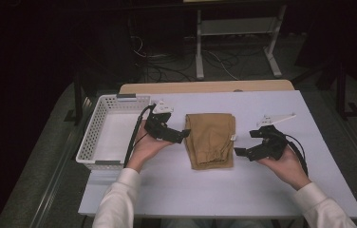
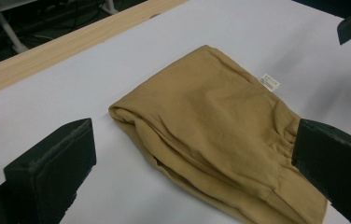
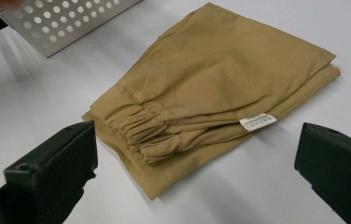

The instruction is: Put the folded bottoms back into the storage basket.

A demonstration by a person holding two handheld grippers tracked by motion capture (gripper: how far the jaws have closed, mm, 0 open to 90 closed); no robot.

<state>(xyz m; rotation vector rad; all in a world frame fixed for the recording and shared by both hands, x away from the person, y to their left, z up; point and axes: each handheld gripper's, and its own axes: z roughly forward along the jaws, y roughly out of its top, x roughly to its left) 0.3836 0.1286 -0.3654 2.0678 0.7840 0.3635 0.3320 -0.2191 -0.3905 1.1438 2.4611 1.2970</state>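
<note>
I see the folded tan garment [image 1: 211,140] lying flat near the middle of the white table [image 1: 262,190], its long side running away from me. The elastic gathered end [image 3: 138,133] points toward my near edge; a small white label [image 1: 233,137] sticks out on its right side.

My left gripper [image 1: 184,135] sits just beside the garment's left edge, tips about at the cloth, contact unclear. In the left gripper view the jaws stand wide apart, nothing between them, and the garment [image 2: 220,140] lies ahead with its folded edge [image 2: 131,119] facing me. One jaw overlaps the elastic end in that view, but I can't tell whether it touches.

My right gripper [image 1: 245,143] is just beside the garment's right edge, near the label, jaws spread as well. In the right gripper view they frame the garment [image 3: 211,84] and the label [image 3: 256,121], holding nothing.

The white perforated basket [image 1: 91,137] sits at the table's left, close behind my left hand [image 1: 145,147], apart from the garment. Its holed wall [image 3: 66,21] appears top left in the right gripper view. A wooden strip [image 1: 205,87] runs along the far table edge. Right hand [image 1: 286,164] rests on the table, white sleeve [image 1: 326,209] visible.
</note>
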